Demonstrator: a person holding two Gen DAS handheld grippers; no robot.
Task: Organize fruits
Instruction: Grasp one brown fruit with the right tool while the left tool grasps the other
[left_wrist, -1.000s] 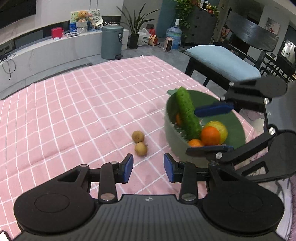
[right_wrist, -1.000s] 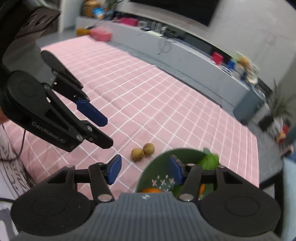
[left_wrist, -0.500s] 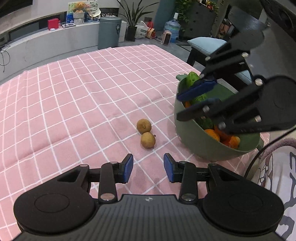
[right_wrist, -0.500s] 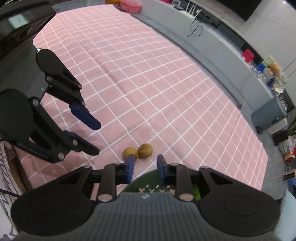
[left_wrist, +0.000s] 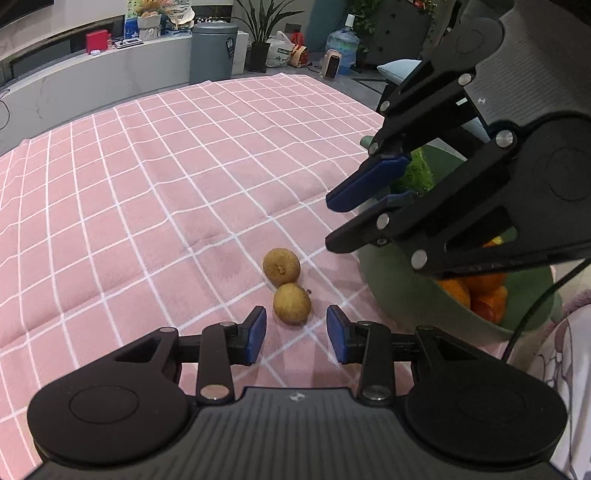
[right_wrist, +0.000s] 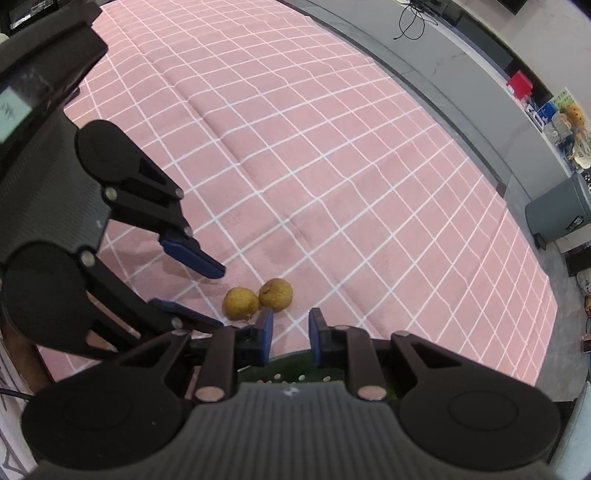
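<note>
Now: left gripper lowered onto the loose fruit; right gripper closed and empty.

Compared with a second ago, the left gripper (left_wrist: 295, 328) has come down and forward, so the nearer brown fruit (left_wrist: 291, 303) now sits just ahead of its partly open pads at lower centre of the left wrist view, not yet between them. The second brown fruit (left_wrist: 281, 266) touches the first, just above it in frame. The right gripper (right_wrist: 290, 332) has gone from half open to its narrowest, with nothing between the pads. It has also swung across from above the green bowl (left_wrist: 399, 280), right of frame, toward the fruit pair. Both fruits remain on the pink checked cloth (left_wrist: 184, 166), outside the bowl. Judgement: a pick of the nearer fruit is imminent; the touching neighbour may roll when the pads close.
</note>
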